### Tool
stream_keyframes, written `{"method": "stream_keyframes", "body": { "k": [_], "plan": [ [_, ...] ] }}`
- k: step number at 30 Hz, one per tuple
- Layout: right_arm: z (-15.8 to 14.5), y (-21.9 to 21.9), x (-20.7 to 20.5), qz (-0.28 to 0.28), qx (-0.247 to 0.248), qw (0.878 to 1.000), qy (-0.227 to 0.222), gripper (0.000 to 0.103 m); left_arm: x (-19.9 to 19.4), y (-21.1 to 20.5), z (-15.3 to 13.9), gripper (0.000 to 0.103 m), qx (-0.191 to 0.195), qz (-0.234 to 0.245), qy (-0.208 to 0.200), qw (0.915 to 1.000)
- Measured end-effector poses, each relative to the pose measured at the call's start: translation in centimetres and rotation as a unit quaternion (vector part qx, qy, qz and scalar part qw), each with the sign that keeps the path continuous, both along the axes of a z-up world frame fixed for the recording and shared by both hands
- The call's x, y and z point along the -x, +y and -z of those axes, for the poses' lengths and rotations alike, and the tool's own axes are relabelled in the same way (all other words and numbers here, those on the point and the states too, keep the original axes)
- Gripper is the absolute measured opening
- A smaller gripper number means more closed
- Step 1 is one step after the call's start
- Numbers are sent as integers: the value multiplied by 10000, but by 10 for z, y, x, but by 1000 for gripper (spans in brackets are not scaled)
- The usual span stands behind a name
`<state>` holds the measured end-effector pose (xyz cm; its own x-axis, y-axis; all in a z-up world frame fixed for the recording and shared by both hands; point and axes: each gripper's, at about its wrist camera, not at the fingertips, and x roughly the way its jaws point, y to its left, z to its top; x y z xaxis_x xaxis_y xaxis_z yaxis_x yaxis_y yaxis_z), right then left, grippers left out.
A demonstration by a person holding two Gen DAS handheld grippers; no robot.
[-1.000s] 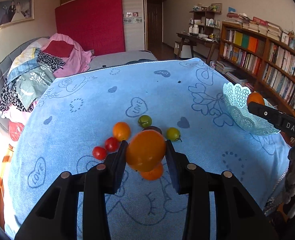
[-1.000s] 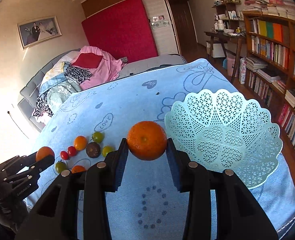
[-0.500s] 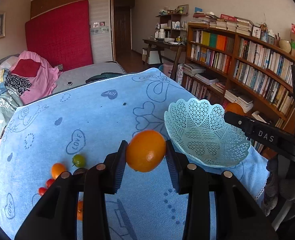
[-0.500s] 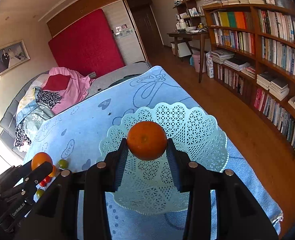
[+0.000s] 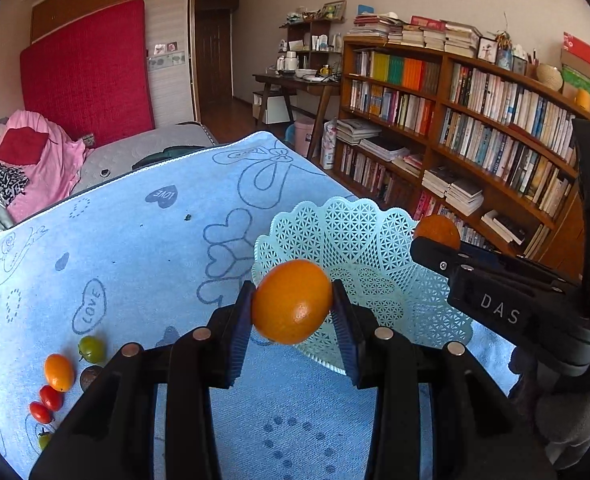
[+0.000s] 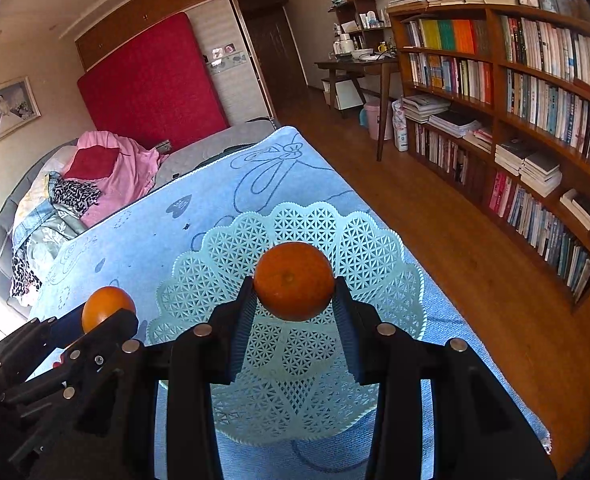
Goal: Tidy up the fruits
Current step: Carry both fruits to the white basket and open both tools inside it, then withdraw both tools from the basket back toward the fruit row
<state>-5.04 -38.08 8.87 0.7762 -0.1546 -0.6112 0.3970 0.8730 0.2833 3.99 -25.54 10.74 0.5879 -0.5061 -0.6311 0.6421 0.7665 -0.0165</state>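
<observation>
Both grippers have swung across from the fruit cluster toward the basket w/ their loads, so the drop-off looks imminent. Left gripper [image 5: 292,306], jaws clenched on a smooth, glossy orange [image 5: 292,302], now sits at the near rim of the basket [image 5: 379,240], a sec ago it was over the small fruits. Right gripper [image 6: 294,280] grips a darker, dimpled mandarin [image 6: 294,280] and is now over the basket's middle, where before it was beside it. Basket: pale mint plastic, lattice openwork, scalloped edge, empty inside. It rests on a fuzzy blue towel [image 5: 135,248] w/ heart prints. Left behind on the towel: cherry tomatoes [image 5: 47,404], red, orange, green. Beyond: wooden bookshelf [image 5: 475,120], red mattress [image 5: 87,68].
</observation>
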Motion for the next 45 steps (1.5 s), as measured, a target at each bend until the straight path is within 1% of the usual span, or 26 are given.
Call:
{"method": "stream_keyframes", "body": {
  "k": [6, 10, 12, 13, 15, 18, 25, 27, 28, 29, 31, 36, 38, 45],
  "plan": [
    [7, -4, -4, 16, -78, 9999, 86, 40, 0, -12, 6, 39, -88, 123, 31, 9999],
    [9, -7, -4, 57, -141, 9998, 109, 40, -2, -12, 10, 39, -130, 160, 72, 9998],
    [11, -9, -5, 69, -191, 9997, 129, 40, -3, -12, 11, 51, -146, 129, 35, 9998],
    [12, -11, -6, 71, -225, 9996, 143, 41, -2, -11, 10, 62, -129, 105, -8, 9999],
    [13, -12, -6, 99, -267, 9995, 136, 45, -1, -9, 8, 64, -109, 69, -91, 9999],
    [12, -12, -4, 104, -274, 9995, 104, 46, -1, -6, 7, 69, -104, 25, -138, 9998],
    [9, -8, -3, 80, -263, 9996, 55, 46, 0, -3, 6, 70, -135, -65, -231, 9996],
    [7, -8, -1, 87, -270, 9996, 20, 46, 2, -2, 5, 75, -138, -99, -303, 9994],
    [7, -9, 0, 95, -277, 9996, 1, 46, 3, -1, 4, 76, -134, -119, -350, 9992],
    [6, -9, 0, 107, -267, 9996, -17, 51, 4, 0, 3, 76, -139, -138, -394, 9990],
    [4, -8, 2, 137, -243, 9996, -63, 55, 5, 1, 2, 76, -153, -168, -464, 9987],
    [-1, -7, 4, 147, -235, 9995, -145, 58, 10, 6, -1, 76, -164, -237, -606, 9977],
    [-3, -5, 6, 165, -219, 9994, -195, 62, 12, 9, -1, 76, -162, -263, -645, 9974],
    [-9, 4, 9, 104, -167, 9992, -353, 63, 15, 23, 0, 76, -187, -441, -719, 9963]
  ]
}}
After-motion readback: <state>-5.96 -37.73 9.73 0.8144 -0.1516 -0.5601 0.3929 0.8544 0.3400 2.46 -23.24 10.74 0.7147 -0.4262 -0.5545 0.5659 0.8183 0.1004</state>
